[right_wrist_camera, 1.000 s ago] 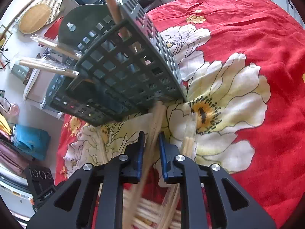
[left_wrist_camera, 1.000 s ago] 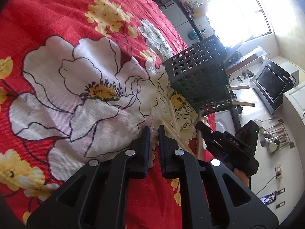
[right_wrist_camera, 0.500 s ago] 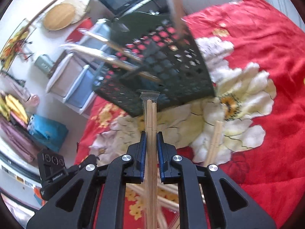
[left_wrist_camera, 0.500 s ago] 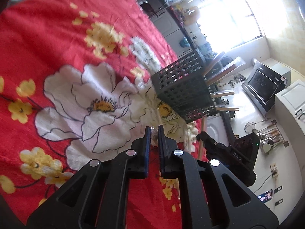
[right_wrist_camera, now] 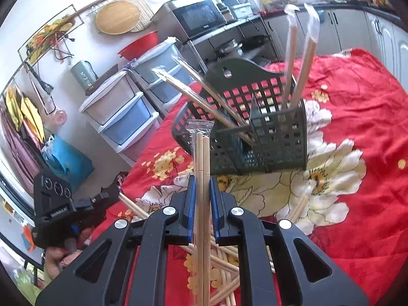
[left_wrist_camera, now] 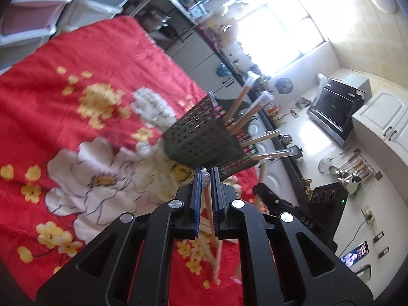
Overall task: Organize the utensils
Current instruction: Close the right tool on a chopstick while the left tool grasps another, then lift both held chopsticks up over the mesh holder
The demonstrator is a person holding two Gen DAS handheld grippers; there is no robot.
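Task status: partly complete. The black mesh caddy (right_wrist_camera: 265, 137) stands on the red floral cloth (right_wrist_camera: 357, 102), toward its far edge, and already holds four wrapped chopstick pairs (right_wrist_camera: 303, 61): two lean from the left compartment, two stand in the right.

Both grippers are loaded. The right gripper (right_wrist_camera: 203, 193) is pinched on one wrapped pair (right_wrist_camera: 202, 158), whose top points toward the caddy's near wall. The left gripper (left_wrist_camera: 206, 186) is pressed almost together on a thinner wrapped pair (left_wrist_camera: 207, 196), just short of the caddy (left_wrist_camera: 201, 137). Neither pair is over the caddy opening yet; insertion is judged to be the step in hand.

Remaining: a loose heap of pairs (right_wrist_camera: 229, 267) lies on the cloth near its close edge, below the right gripper. One more pair (right_wrist_camera: 303, 201) lies apart, to the right on the white flower.

Surface: the cloth covers the whole support; its edges hang over. Room: a kitchen with plastic drawer units (right_wrist_camera: 122, 112), a microwave (right_wrist_camera: 201, 17), cabinets and a bright window (left_wrist_camera: 280, 33).
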